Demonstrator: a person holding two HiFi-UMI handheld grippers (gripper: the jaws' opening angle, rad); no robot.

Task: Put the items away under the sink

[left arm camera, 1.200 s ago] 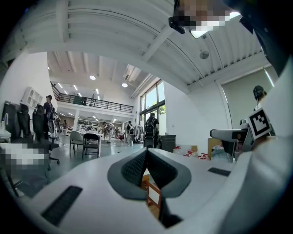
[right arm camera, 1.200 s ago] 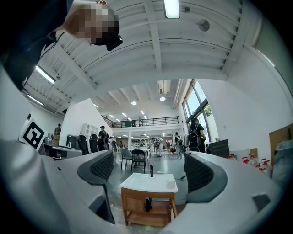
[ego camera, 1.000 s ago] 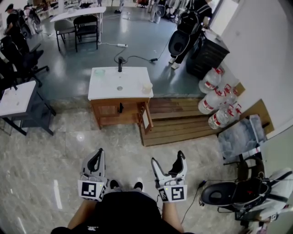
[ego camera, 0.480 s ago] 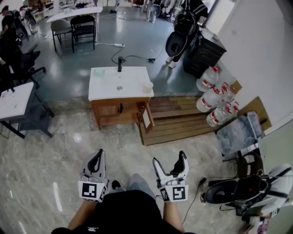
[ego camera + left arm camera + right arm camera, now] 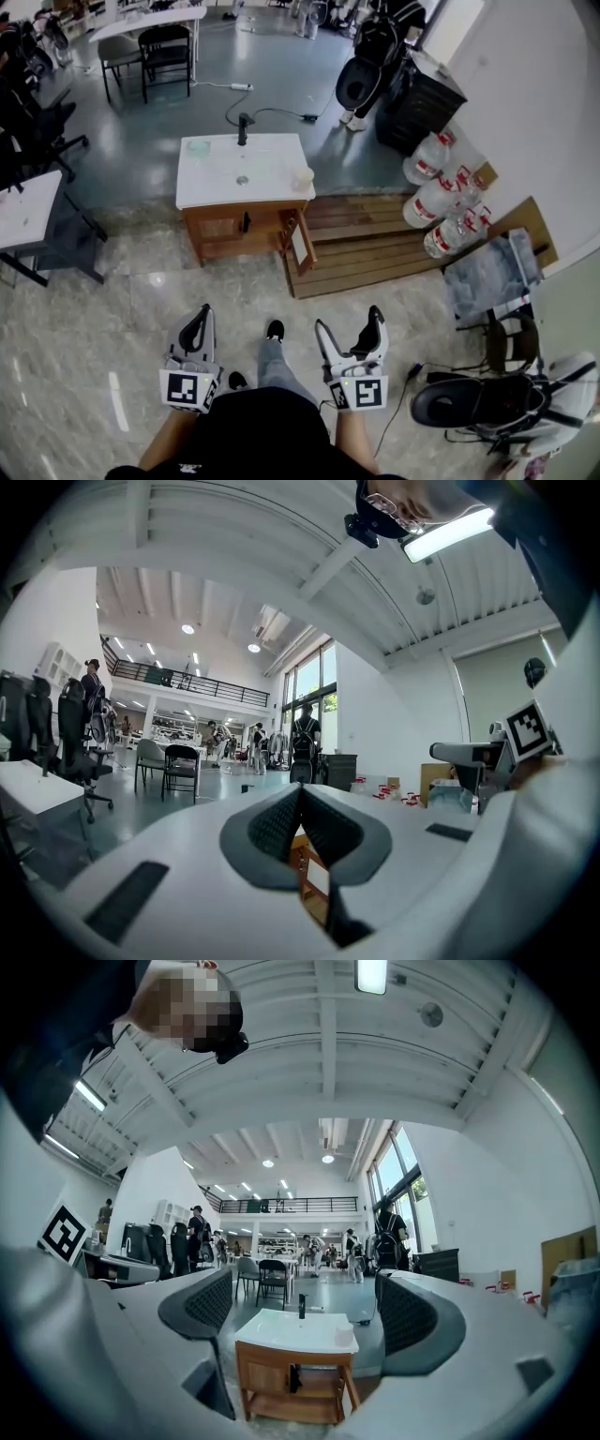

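Well short of sink cabinet (image 5: 225,230): left gripper (image 5: 200,317) jaws together, empty; right gripper (image 5: 349,323) jaws wide apart, empty. Step, judged: approach. Next, likely: reach cup (image 5: 302,178), countertop's front-right corner.

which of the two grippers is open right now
The right gripper: its jaws stand wide apart, with the sink cabinet seen between them. The left gripper has its jaws pressed together on nothing.
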